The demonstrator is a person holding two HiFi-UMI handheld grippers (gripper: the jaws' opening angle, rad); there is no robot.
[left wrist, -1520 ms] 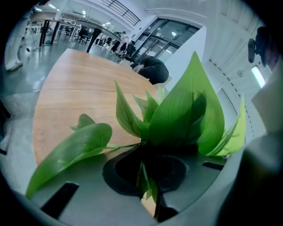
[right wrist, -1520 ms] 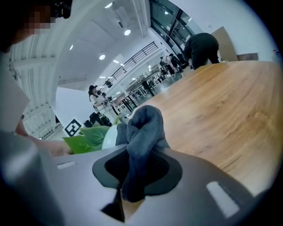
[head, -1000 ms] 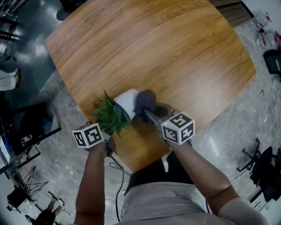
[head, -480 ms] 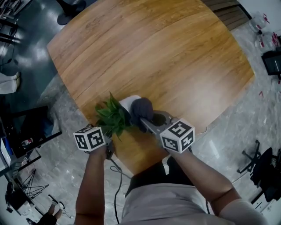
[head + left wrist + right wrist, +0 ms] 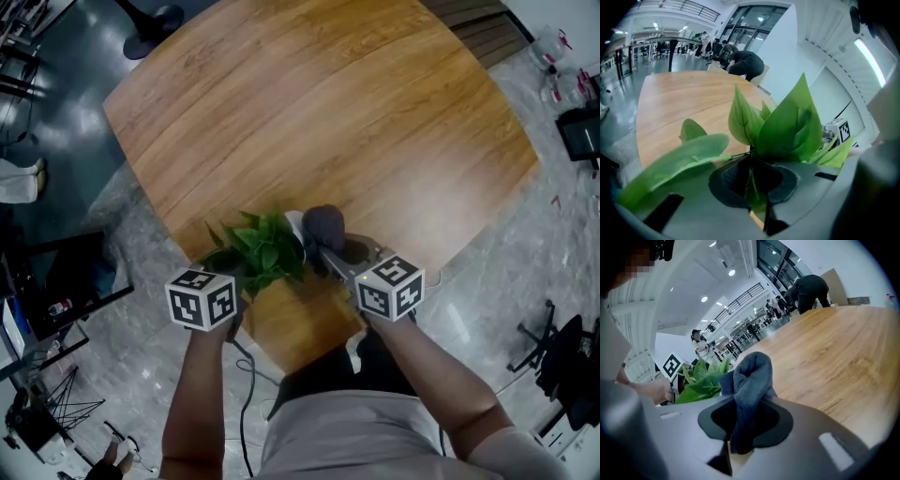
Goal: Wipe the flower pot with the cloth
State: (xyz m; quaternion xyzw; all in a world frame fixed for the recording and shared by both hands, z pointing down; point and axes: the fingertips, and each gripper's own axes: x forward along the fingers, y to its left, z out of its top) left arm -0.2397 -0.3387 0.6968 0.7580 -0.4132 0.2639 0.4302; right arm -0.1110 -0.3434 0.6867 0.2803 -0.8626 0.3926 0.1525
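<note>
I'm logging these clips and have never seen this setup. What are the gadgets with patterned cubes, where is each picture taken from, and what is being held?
There is no robot here: a person holds a hand-held gripper in each hand, and the patterned cubes are part of those tools. The head view looks down from a camera on the person's head. The two gripper views come from cameras riding on each gripper, looking along its fingers. Below is a wooden table. The left gripper has its fingers closed on the stems of a leafy plant. The plant's white pot just shows behind the leaves in the head view. The right gripper has its fingers closed on a dark cloth, held right beside the pot.
</note>
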